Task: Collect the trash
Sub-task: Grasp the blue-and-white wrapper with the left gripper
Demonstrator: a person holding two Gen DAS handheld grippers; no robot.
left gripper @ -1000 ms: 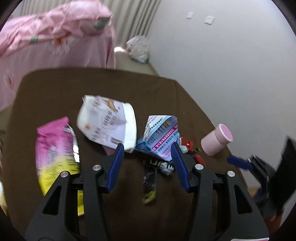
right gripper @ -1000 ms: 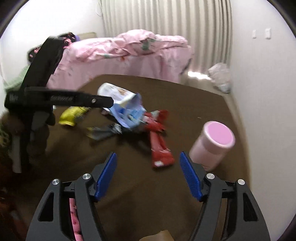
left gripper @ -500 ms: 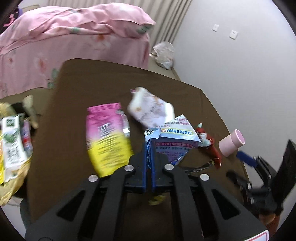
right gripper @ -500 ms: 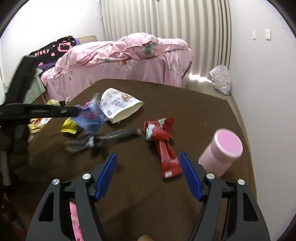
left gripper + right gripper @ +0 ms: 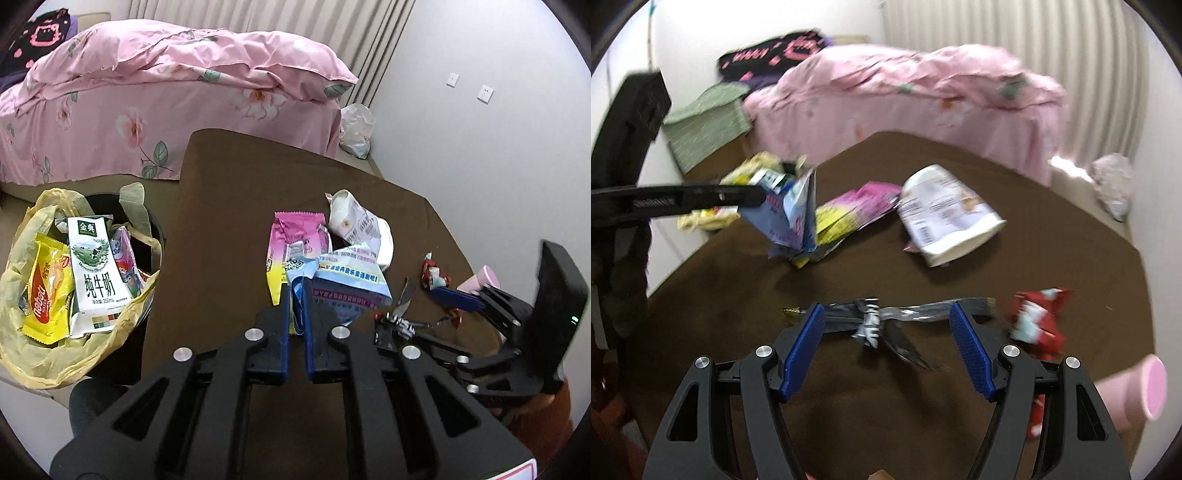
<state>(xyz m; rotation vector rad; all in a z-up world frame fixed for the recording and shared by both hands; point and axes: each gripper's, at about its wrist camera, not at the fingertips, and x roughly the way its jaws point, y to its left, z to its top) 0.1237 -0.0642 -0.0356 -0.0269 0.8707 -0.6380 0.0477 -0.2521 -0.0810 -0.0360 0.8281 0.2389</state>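
Your left gripper (image 5: pixel 295 295) is clamped on the blue-and-white printed wrapper (image 5: pixel 347 284), with the wrapper's edge pinched right between the blue pads; those jaws have just eased back a touch after snapping closed, but the wrapper is plainly between them and lifted off the brown table (image 5: pixel 229 221). From the right wrist view you can see the same wrapper dangling from the tip of that gripper, above the left part of the table and just in front of the pink-and-yellow snack bag (image 5: pixel 849 210).

Your right gripper (image 5: pixel 886 332) is released, jaws wide apart, nothing in them. It hangs right over the dark twisted wrapper (image 5: pixel 886 314), which lies flat on the table between the two blue pads as the camera sees it; I can't tell if the pads touch it.

The rest of the trash sits on the table: the white paper cup (image 5: pixel 945 214) on its side behind the dark wrapper, the red wrapper (image 5: pixel 1038 321) just right of your right gripper, and the pink tub (image 5: pixel 1137 391) at the far right edge.

The trash bin (image 5: pixel 85 266) with the yellowish bag stands beside the table, left of your left gripper, already holding a milk carton (image 5: pixel 96 273) and a yellow snack pack (image 5: pixel 48 291)
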